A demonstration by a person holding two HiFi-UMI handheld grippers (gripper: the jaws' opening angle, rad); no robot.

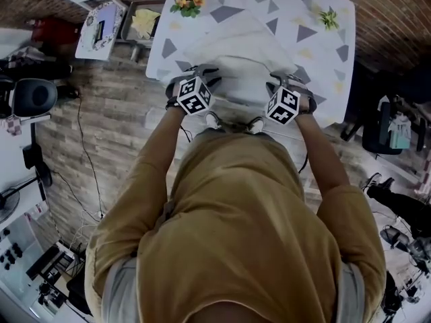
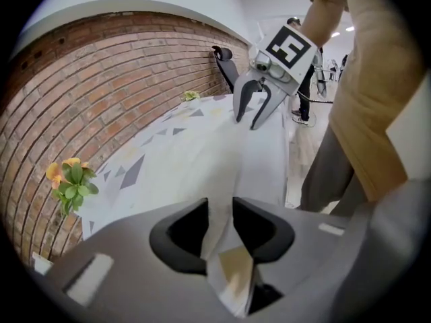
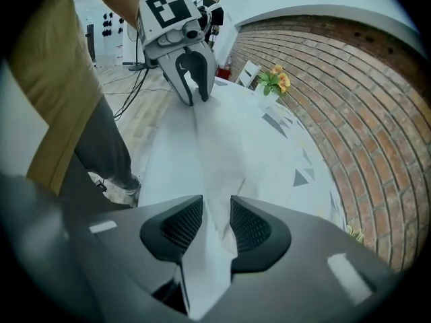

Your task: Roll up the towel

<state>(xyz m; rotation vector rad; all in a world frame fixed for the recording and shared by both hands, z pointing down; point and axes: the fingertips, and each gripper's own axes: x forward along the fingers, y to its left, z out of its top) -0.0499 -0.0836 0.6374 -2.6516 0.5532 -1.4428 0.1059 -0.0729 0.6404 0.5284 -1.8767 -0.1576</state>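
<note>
The white towel lies on the patterned table at the head view's upper centre. The left gripper and the right gripper each pinch its near edge. A tidy roll probably needs both ends turned over together, level, with the cloth taut between them.

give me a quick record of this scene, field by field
towel: white, flat on table, near edge pinched up
left gripper: shut on towel edge
right gripper: shut on towel edge
table: triangle-patterned cloth, flowers at far left corner
roll: none visible yet
</note>
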